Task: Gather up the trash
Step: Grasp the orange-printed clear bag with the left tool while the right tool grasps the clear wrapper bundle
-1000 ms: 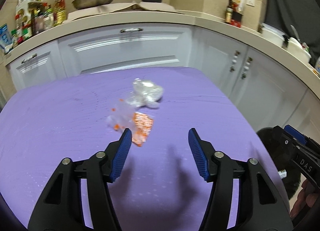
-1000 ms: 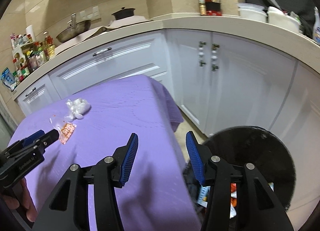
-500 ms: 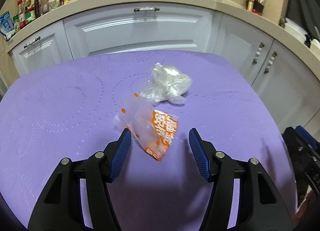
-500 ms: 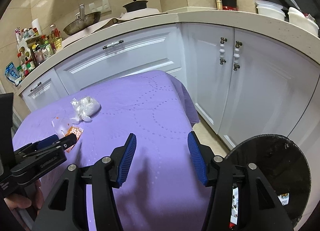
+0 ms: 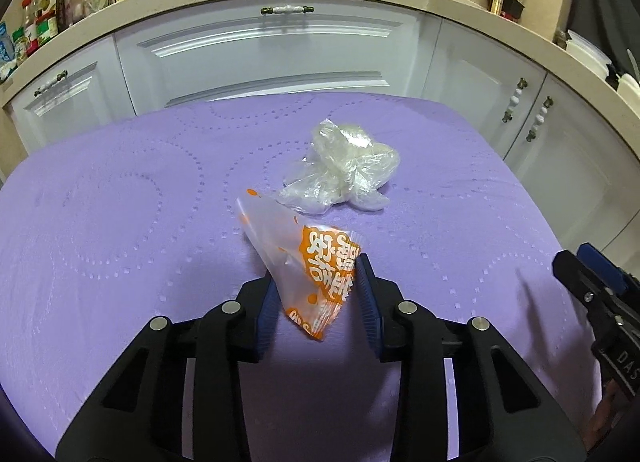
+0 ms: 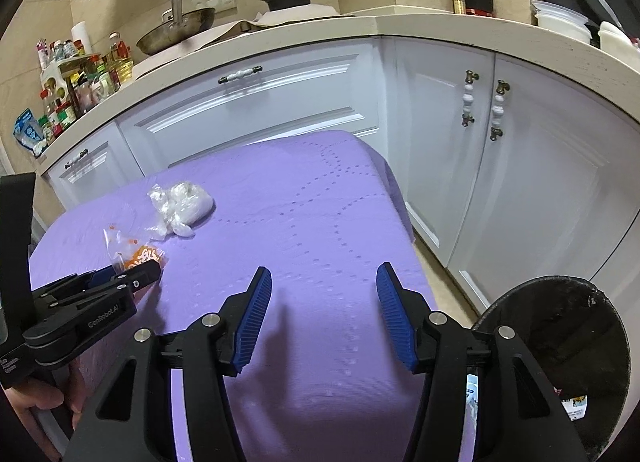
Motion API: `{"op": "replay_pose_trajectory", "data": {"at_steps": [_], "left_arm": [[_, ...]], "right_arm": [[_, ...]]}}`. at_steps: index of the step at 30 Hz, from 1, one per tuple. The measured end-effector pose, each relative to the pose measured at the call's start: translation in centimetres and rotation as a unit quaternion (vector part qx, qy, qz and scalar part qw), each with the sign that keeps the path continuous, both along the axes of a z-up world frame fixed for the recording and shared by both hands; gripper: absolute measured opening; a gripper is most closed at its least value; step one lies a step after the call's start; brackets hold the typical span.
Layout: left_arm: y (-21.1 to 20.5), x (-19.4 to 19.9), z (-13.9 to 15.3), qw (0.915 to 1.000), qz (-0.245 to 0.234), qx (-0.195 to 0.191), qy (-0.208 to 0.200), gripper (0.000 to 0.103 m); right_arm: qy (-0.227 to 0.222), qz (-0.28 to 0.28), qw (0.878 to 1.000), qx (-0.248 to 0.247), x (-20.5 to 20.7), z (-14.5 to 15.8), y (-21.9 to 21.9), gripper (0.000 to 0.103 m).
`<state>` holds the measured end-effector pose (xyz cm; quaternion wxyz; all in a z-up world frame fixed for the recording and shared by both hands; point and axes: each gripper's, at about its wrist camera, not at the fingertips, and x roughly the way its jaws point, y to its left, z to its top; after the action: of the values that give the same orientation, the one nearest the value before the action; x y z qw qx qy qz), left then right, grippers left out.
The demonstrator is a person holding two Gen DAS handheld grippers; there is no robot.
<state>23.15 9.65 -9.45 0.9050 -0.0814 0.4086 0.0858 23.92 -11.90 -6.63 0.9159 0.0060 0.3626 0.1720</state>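
Two pieces of trash on the purple table

An orange snack wrapper (image 5: 316,274) is being closed on by the left gripper (image 5: 318,298); one crumpled clear bag (image 5: 344,170) lies mid-table; the right gripper (image 6: 324,314) is held open and empty; packets are seen in the black bin (image 6: 560,346).

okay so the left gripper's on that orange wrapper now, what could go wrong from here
The left gripper is closing on the orange wrapper, which stands tilted between its pads; thin, slick film could slip out when lifted.

The crumpled clear plastic lies just behind, near the wrapper's clear end; it may get nudged or dragged along.

The bin sits below the table's far side by the open right gripper, so a loose wrapper could drop on the way over.
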Motion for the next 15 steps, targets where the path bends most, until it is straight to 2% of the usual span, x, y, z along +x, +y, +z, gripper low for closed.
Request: {"op": "replay_pose_trajectory", "data": {"at_steps": [8,15], "left_arm": [[1.5,-1.5,0.5,0.9999,0.004,0.005,-0.012,0.031],[4.7,-3.6,1.2,0.9993,0.030,0.012,-0.022,0.031]], "right_arm": [[-0.002,0.016,1.000,-0.004,-0.2,0.4,1.7,0.054],[0.001,0.050,0.999,-0.003,-0.1,0.7,5.5,0.054]]}}
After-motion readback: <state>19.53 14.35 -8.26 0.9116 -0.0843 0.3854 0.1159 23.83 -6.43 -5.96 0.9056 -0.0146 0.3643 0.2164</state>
